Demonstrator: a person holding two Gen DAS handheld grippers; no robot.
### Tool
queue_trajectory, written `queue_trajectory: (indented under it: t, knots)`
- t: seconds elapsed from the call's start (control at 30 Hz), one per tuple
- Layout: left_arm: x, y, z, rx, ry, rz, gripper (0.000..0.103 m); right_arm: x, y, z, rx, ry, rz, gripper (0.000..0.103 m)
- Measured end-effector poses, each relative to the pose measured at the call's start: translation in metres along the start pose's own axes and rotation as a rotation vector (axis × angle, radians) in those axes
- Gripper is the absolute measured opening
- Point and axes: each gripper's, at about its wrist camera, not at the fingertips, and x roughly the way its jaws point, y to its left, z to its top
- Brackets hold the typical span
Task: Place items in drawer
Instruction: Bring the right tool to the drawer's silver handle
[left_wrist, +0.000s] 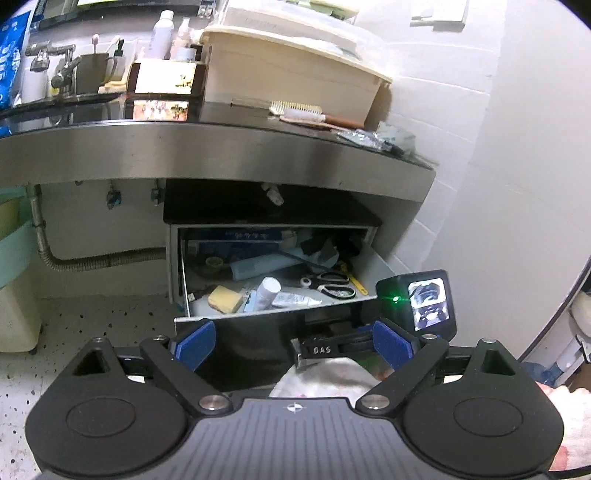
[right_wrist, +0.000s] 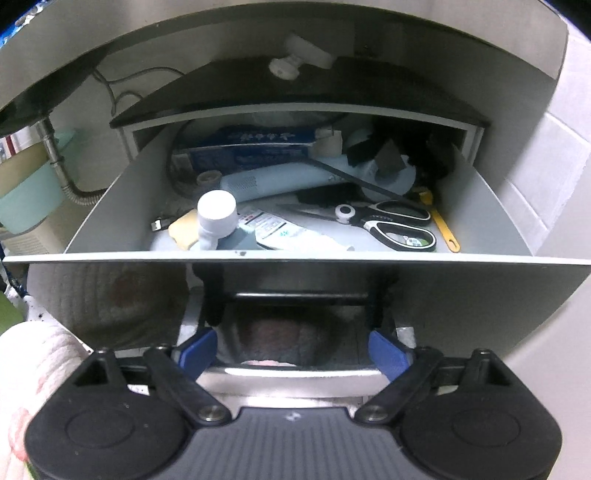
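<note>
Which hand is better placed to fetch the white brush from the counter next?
Probably left. Its open, empty left tool faces the counter with the brush in view. The right tool, also open, sits low against the drawer front, below the counter edge.

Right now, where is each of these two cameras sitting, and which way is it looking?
Left wrist: rides on the left gripper, set back, facing the counter and open drawer; the right gripper shows too.
Right wrist: rides on the right gripper, close, looking down over the drawer front; a pale sleeve shows.
Shared: the scissors and white-capped bottle.
</note>
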Motion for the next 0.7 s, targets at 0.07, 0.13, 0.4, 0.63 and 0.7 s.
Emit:
queue_trajectory:
  t: [0.07, 0.13, 0.4, 0.63, 0.7]
  knots:
    - [0.0011, -0.0006, 0.0004, 0.006, 0.009, -0.005, 0.093, 0.0009, 0.0022, -0.0003, -0.005, -0.001, -0.006, 0.094]
    - [0.0017, -0.0005, 0.0002, 0.004, 0.014, -0.008, 0.093, 0.0020, 0.0037, -0.0003, -0.007, -0.002, -0.010, 0.095]
    - [0.0044, -0.0038, 0.0009, 0.019, 0.018, -0.019, 0.093, 0.0037, 0.0035, 0.0023, -0.002, 0.013, -0.018, 0.098]
    - [0.0025, -0.0048, 0.0006, 0.027, 0.012, -0.026, 0.093, 0.0062, 0.0025, 0.0038, 0.001, 0.020, -0.025, 0.101]
    - [0.0018, -0.0031, 0.0006, 0.020, 0.011, -0.024, 0.093, 0.0073, 0.0020, 0.0050, 0.001, 0.021, -0.026, 0.101]
